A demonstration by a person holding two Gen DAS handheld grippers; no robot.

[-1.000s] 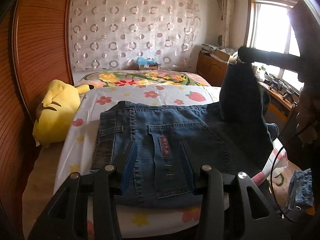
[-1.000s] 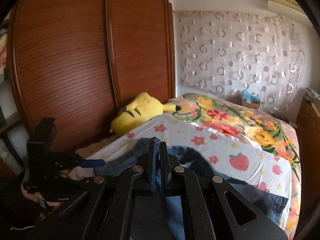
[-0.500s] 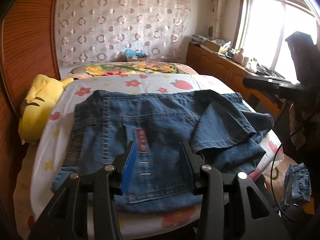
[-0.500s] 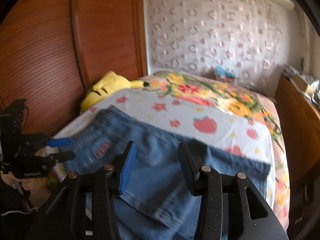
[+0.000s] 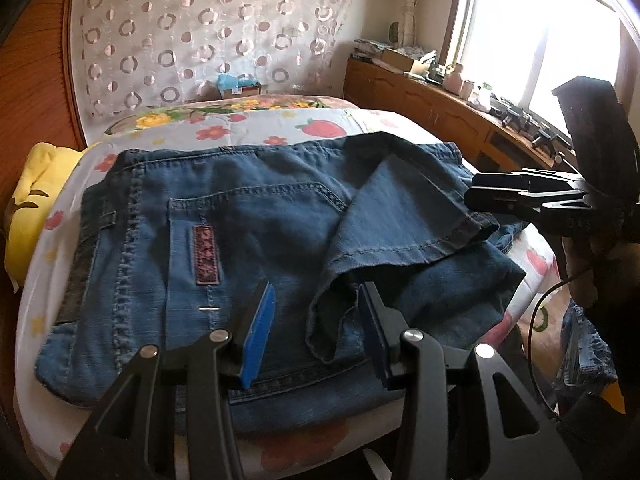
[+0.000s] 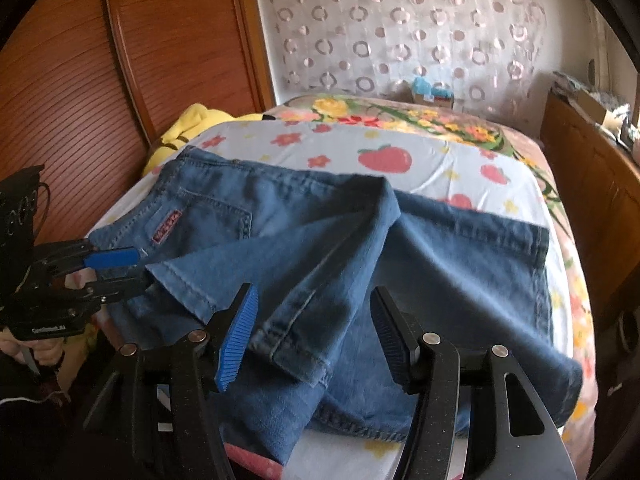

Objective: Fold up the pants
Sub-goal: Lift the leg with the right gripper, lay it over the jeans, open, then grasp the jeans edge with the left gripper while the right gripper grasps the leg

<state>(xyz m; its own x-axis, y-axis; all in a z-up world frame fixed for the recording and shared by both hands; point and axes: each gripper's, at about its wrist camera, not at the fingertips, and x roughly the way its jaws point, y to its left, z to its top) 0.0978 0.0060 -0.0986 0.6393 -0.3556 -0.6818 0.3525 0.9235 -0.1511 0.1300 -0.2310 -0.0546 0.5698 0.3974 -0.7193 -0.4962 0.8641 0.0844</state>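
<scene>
Both grippers have come down toward the bed since a second ago, and the trouser leg that the right gripper [image 6: 312, 332] had lifted now lies dropped across the seat of the jeans [image 5: 248, 216]. Its jaws have just been opening; they stand apart above the leg's hem [image 6: 300, 364], with cloth below them but nothing pinched. The left gripper [image 5: 316, 332] is likewise parted and holds nothing, its blue pads hovering over the near edge of the denim, just by the loose corner of the folded-over leg.

The pants lie flat on the near end of the floral bedsheet [image 5: 256, 136], waistband toward the left side, back pocket with its red label [image 5: 206, 254] facing up. The leg has landed crooked and rumpled, so the fold looks only partly made.

To do this step well, I judge each gripper should take one hem corner and draw the leg taut and square with the layer beneath before any further fold; pinching only the top layer matters.

Further off, a yellow plush toy [image 5: 30, 208] sits at the bed's left edge, clear of the work. Beyond lie the flowered quilt [image 6: 400, 116], a small box [image 5: 236, 84] against the ring-patterned curtain [image 5: 208, 28], the wooden wardrobe [image 6: 120, 72] and a cluttered sideboard [image 5: 432, 92] under the window. Nothing blocks the fold.
</scene>
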